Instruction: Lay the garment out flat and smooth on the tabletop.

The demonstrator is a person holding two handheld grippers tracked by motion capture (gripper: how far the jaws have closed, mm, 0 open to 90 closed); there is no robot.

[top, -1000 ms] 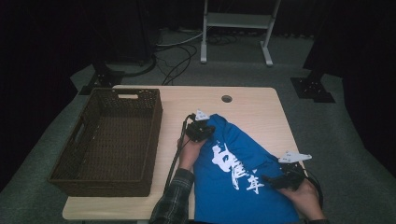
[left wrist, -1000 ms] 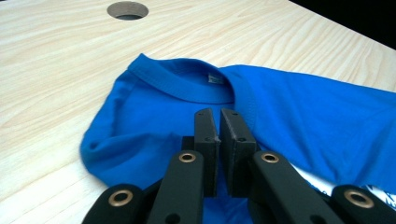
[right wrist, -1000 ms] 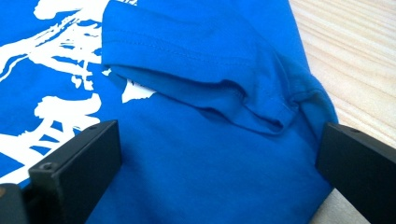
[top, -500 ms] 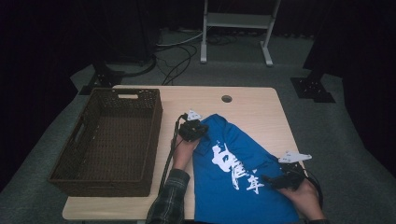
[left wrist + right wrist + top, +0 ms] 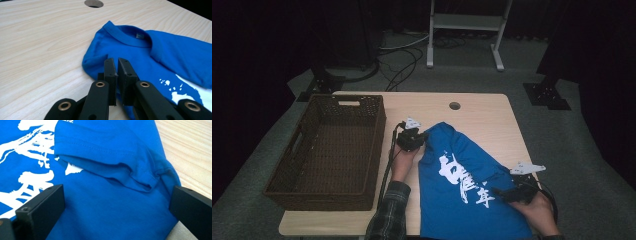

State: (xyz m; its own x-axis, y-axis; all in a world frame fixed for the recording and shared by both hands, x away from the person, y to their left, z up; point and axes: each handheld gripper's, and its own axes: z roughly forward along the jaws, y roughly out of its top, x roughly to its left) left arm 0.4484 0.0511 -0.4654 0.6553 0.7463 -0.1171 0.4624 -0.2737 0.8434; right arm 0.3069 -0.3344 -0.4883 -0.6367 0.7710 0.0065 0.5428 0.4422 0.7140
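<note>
The left hand-held gripper [image 5: 117,75] has its jaws clenched almost together on the shoulder edge of the blue T-shirt [image 5: 467,185], a thin fold of cloth pinched between them just beside the collar [image 5: 125,37]. Measured from that collar, this grip sits at the near corner, toward the wicker basket [image 5: 329,145], while the bare table [image 5: 37,50] runs off beyond.

The right hand-held gripper [image 5: 117,207] is well away from the collar, down at the shirt's far sleeve [image 5: 105,162]. Its jaws stand wide and released, one on either side of the rumpled sleeve seam, with cloth lying under them but nothing pressed.

The shirt itself lies print up, spread slantwise across the table, collar toward the round hole [image 5: 455,106] in the tabletop, hem hanging toward the person's edge.

What worries me is that thin pinch at the collar side: so little fabric is caught that a firm tug could slip it free, and the shoulder would flop back. If the right jaws close where they are, they may gather only the top layer of the folded sleeve, so the lift would come up lopsided and drag the print into creases.
</note>
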